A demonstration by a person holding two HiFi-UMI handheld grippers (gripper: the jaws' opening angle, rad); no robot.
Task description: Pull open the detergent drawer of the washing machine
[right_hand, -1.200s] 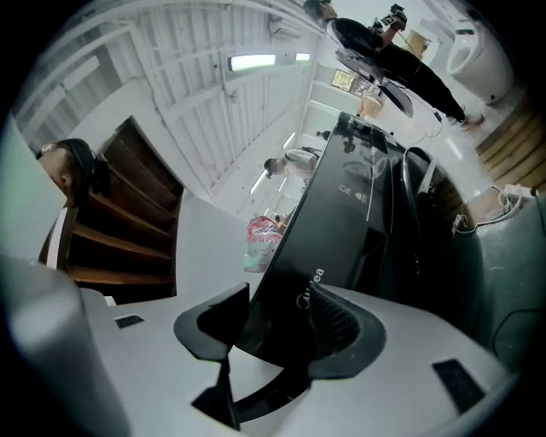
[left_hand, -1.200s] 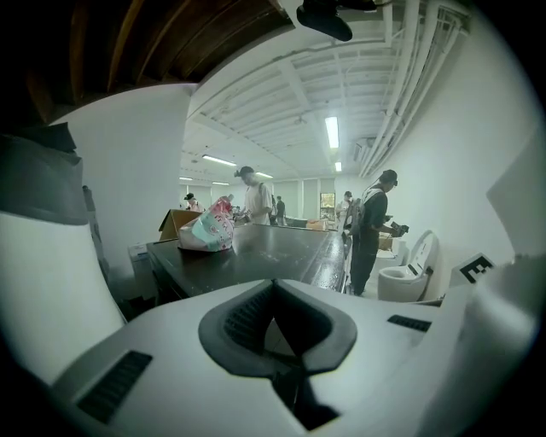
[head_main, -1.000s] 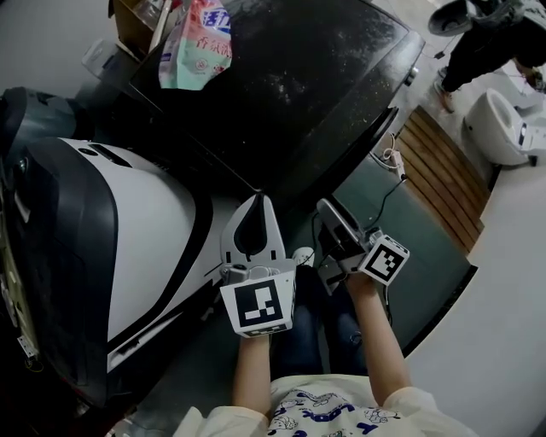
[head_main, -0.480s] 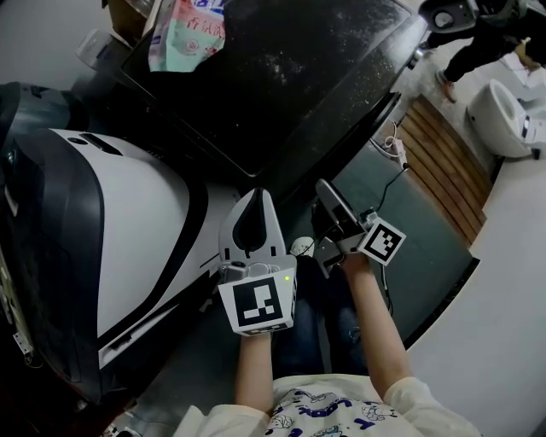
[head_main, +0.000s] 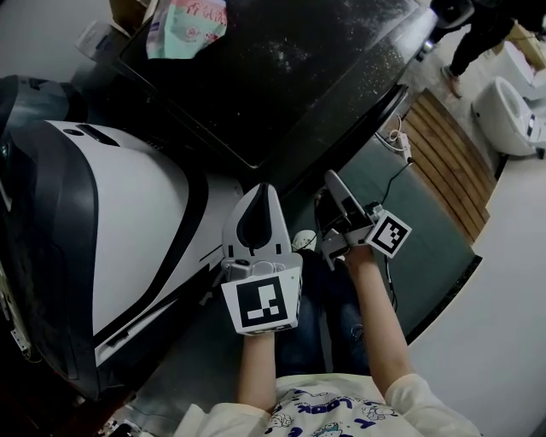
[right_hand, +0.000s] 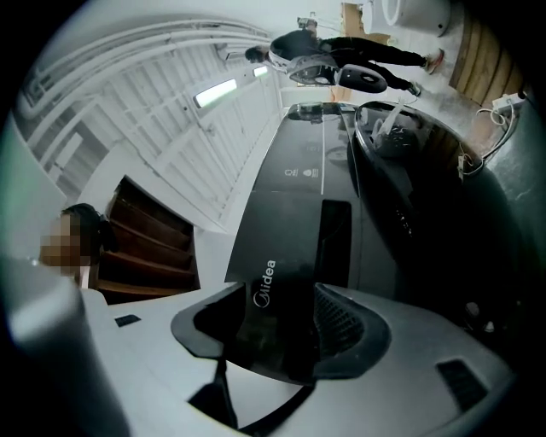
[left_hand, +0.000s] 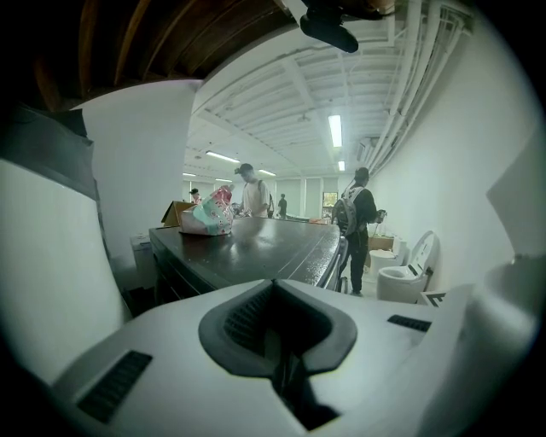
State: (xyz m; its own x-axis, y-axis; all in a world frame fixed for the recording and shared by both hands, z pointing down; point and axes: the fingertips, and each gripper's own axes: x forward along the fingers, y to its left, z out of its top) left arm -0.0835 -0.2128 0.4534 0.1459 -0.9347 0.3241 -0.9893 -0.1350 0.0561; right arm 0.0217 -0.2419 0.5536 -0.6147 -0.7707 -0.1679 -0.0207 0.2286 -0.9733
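Left gripper view: fingers [left_hand: 171, 363] together, empty

White hand-held gripper [head_main: 262, 193], marker cube [head_main: 262, 305]; patterned shirt [head_main: 328, 411].

washing machine [head_main: 281, 77]: dark top, glossy and smooth, flecked with pale dust
white appliance [head_main: 136, 230]: glossy white plastic shell, black glossy trim
bag [head_main: 183, 21]: crinkled printed plastic film
slatted platform [head_main: 444, 162]: bare wood, matt
left hand-held gripper [head_main: 264, 189]: white matt plastic, dark ribbed pads
toilet [head_main: 512, 115]: white, glossy, ceramic-looking
sleeve [head_main: 409, 401]: pale soft cloth
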